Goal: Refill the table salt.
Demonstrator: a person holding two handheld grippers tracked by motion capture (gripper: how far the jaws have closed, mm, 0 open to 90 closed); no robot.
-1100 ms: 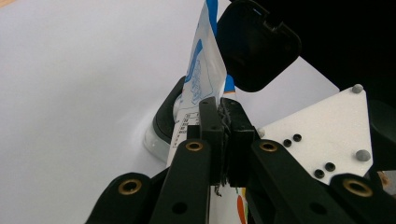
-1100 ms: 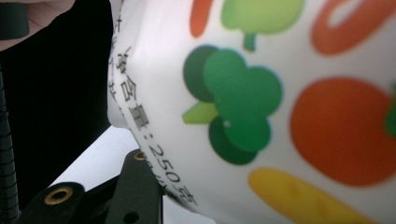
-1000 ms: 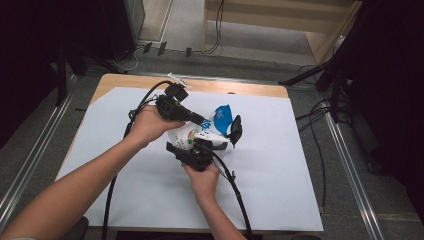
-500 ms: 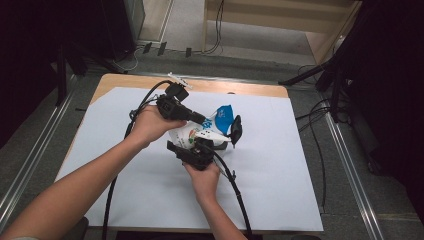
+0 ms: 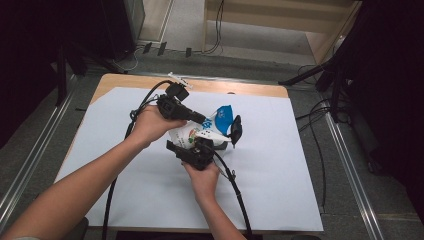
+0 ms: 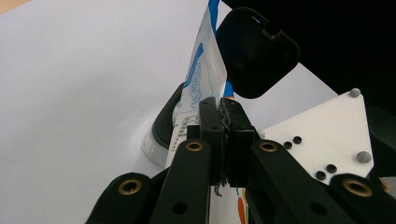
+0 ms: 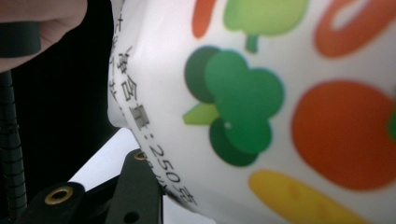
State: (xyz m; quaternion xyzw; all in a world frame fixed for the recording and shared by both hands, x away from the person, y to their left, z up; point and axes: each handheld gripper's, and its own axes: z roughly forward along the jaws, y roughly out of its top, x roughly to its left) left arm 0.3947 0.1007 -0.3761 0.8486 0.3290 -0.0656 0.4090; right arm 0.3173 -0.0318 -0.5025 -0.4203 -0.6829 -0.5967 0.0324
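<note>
Pouch (image 5: 207, 129), white plastic, printed with green, orange and yellow vegetable shapes and a line of small black characters along one seam, with a blue-printed upper end; it is held just above the white sheet (image 5: 280, 175) that covers the wooden table (image 5: 240, 89), near the sheet's middle. Its long axis is seen in the high view to run from lower left to upper right, the blue end pointing up and to the right toward the far side of the table. Much of its body is hidden there behind both grippers and hands, and its lower end cannot be made out. In the right gripper view the printed face is cut off on three sides and is blurred toward the right edge. Left gripper (image 6: 223, 108): jaws are brought together and clamped on a thin edge of the pouch, which rises flat and upright beyond them in the left gripper view. Right gripper (image 5: 212, 145): jaws are held partly apart around the fuller body of the pouch; one jaw is seen against the film in its own view, the other is hidden by the pouch.
</note>
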